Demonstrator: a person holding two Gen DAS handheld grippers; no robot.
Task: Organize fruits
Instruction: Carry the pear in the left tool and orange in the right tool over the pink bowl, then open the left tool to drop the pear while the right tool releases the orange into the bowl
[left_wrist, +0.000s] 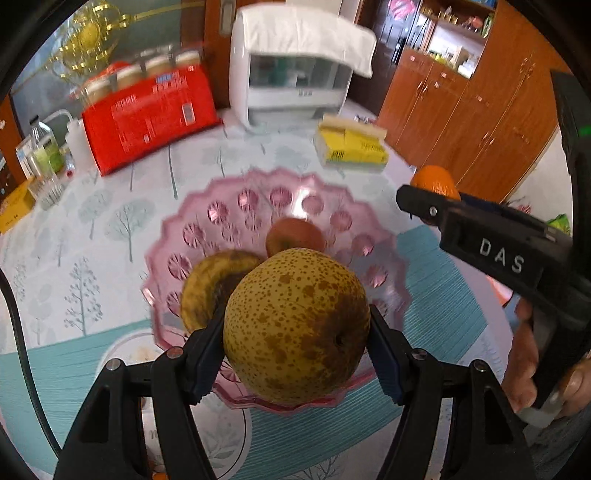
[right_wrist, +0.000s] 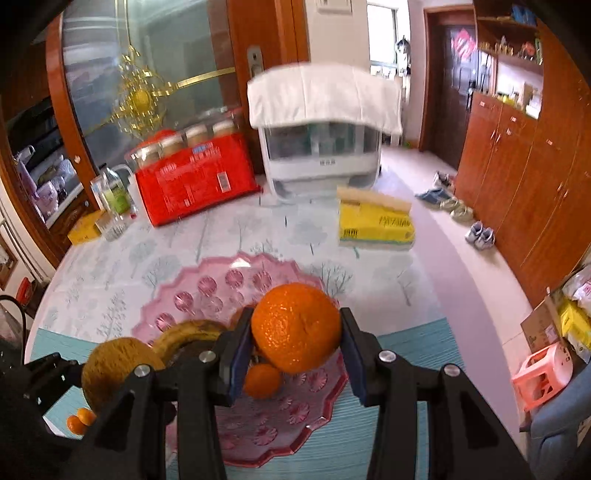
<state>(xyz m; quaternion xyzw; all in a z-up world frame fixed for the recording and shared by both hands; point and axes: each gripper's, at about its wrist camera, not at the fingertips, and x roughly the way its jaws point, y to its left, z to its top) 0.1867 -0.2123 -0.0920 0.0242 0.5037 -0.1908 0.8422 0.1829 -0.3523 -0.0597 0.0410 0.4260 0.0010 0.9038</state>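
Note:
My left gripper (left_wrist: 295, 328) is shut on a large yellow-brown speckled pear (left_wrist: 295, 325) and holds it over the near rim of the pink glass fruit bowl (left_wrist: 258, 199). In the bowl lie a browned banana (left_wrist: 214, 284) and a small reddish fruit (left_wrist: 295, 236). My right gripper (right_wrist: 295, 332) is shut on an orange (right_wrist: 295, 326), held above the bowl (right_wrist: 207, 288). Below it a small orange fruit (right_wrist: 261, 380) lies in the bowl beside the banana (right_wrist: 188, 334). The pear (right_wrist: 114, 365) shows at the left. The right gripper also shows in the left wrist view (left_wrist: 424, 199) with the orange (left_wrist: 436, 181).
A red package (left_wrist: 147, 114), a white appliance (left_wrist: 295, 81) and a yellow box (left_wrist: 351, 147) stand at the back of the table. Bottles and a glass (left_wrist: 44, 158) are at the left. Two tiny oranges (right_wrist: 79, 421) lie near the front left. Wooden cabinets (right_wrist: 517, 177) line the right.

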